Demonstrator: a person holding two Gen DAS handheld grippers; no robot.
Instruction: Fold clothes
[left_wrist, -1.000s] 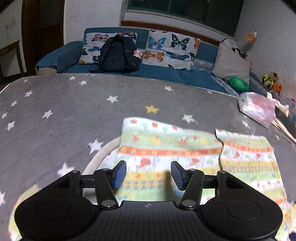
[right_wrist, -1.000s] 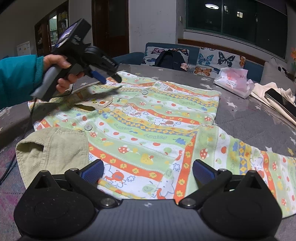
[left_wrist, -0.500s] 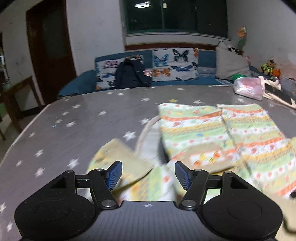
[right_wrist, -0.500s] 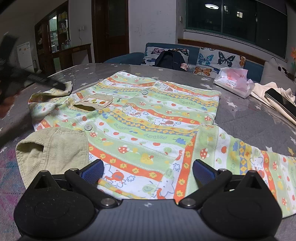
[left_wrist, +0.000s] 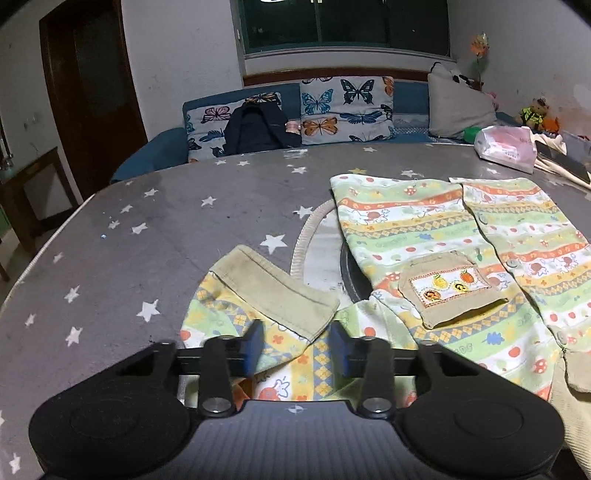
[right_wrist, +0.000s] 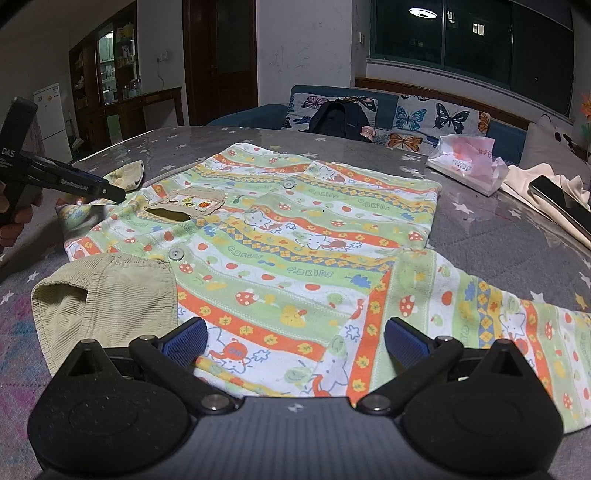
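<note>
On my left wrist feed the left tongs (left_wrist: 295, 349) sit at bottom centre with the sleeve (left_wrist: 266, 306) of the children's shirt (left_wrist: 443, 258) between the blue pads. The jaws have just been closing, yet a clear gap remains and I cannot see either pad pressing the cloth, so I read nothing as gripped. The sleeve's beige cuff (left_wrist: 273, 284) lies just beyond the fingertips, and the rest of the shirt spreads toward the right of the frame on the star-patterned desk (left_wrist: 129, 240).

On the right wrist feed the right tongs (right_wrist: 295, 341) stand wide open at the bottom of the frame, holding nothing, with the shirt's lower front lying under them. The corduroy collar (right_wrist: 107, 291) is at lower left.

For containers, I see only the clear plastic bag (right_wrist: 465, 166) at upper right, with pink contents I cannot make out, and the shirt's chest pocket (right_wrist: 184, 206), its mouth gaping open and dark inside.

Only the right feed shows the left tongs from the outside, at the left edge, tips down at the sleeve, with fingers (right_wrist: 14, 225) on the handle; it also shows a phone (right_wrist: 557, 201) on pale cloth at right. Only the left feed shows the sleeve up close.
</note>
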